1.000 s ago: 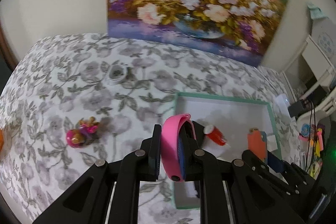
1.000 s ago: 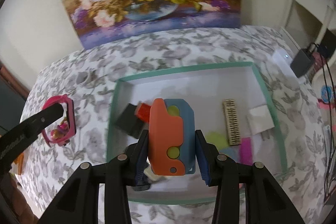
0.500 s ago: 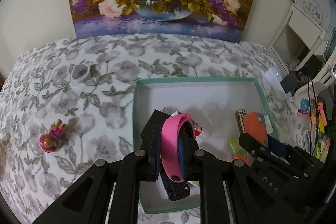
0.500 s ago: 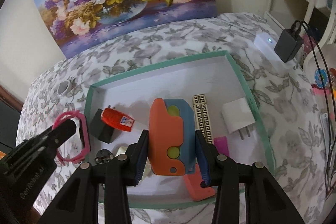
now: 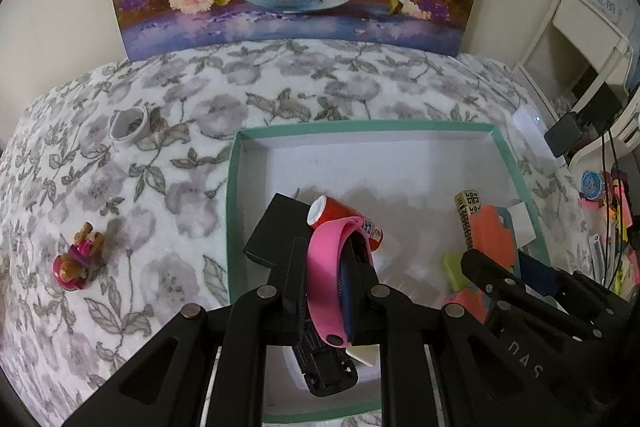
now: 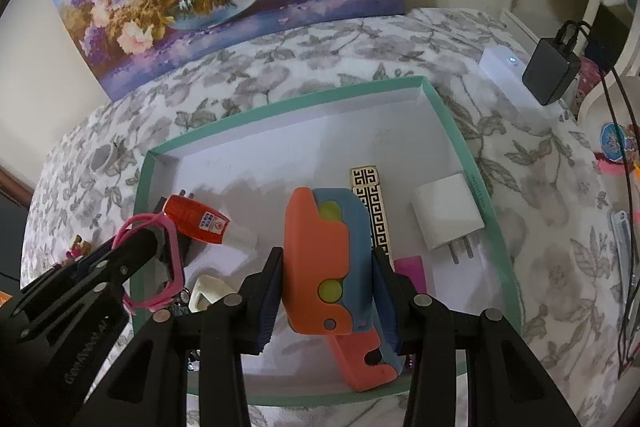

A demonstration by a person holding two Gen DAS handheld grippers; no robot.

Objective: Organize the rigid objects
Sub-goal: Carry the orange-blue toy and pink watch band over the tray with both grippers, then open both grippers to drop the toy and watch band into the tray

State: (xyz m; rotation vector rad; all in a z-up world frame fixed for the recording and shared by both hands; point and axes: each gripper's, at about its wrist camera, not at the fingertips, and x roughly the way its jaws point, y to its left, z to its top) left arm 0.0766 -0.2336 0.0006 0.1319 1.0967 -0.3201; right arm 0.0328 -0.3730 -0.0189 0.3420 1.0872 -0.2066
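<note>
1. Step in hand, as I judge it: the drop-off. Both grippers hang over the green-rimmed box (image 6: pixel 476 163) on the flowered bedspread (image 5: pixel 168 187), each with a load, neither load let go yet.

2. Left gripper (image 5: pixel 326 291): jaws squeezed tight on a pink band (image 5: pixel 326 267), which stands on edge between the pads. It hangs over the near left part of the box, above a black block (image 5: pixel 276 231) and a red tube (image 6: pixel 194 221) lying on the floor there.

3. Right gripper (image 6: pixel 326 293): jaws part-way apart, pinching an orange-and-blue toy (image 6: pixel 320 259) by its two flat sides. The toy sits over the middle of the box, near edge.

4. Already lying in the box: a patterned strip (image 6: pixel 370 203), a white plug (image 6: pixel 446 217) by the right wall, a magenta piece (image 6: pixel 410 273), and a cream piece (image 6: pixel 208 293) near the left gripper.

5. Not yet in the box: a small pink figure (image 5: pixel 76 261) and a roll of white tape (image 5: pixel 128 127), both well apart from the box on the bedspread.

6. Next move, my reading: go lower to a bare patch of floor, then ease the jaws apart. The left side is crowded, so the band may land on the block or tube.

7. Pose: both grippers point steeply down and forward, side by side, the left one's fingers showing at the lower left of the right view.
</note>
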